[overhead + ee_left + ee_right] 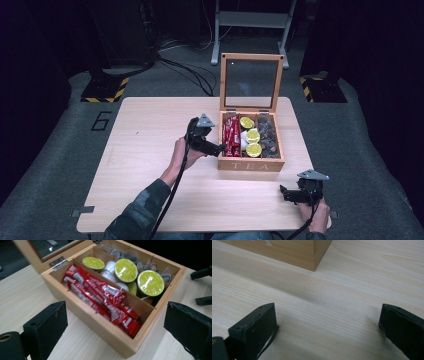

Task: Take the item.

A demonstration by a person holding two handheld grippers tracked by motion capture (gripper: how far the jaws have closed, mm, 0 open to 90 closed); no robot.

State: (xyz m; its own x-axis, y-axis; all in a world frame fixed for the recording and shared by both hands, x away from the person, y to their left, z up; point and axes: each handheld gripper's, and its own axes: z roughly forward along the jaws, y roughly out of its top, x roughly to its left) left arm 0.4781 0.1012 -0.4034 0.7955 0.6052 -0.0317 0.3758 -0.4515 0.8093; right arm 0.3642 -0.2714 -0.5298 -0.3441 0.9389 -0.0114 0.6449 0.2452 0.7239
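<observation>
A wooden tea box (251,165) stands on the table with its glass lid (250,82) raised. Its left compartment holds red sachets (100,298), the middle one several green-lidded capsules (126,270) and white pods, the right one grey tea bags (267,135). My left gripper (220,148) hovers at the box's left wall, pointing at the red sachets; its jaws stand wide apart with nothing between them. My right gripper (284,194) rests low near the table's front right corner, open and empty, aimed left toward the box's front corner (314,255).
The light wooden table (150,150) has bare surface left of the box and in front of it. Black cables trail from both grippers toward the person. A metal stand (250,20) and hazard-striped bases (105,90) sit on the floor beyond the table.
</observation>
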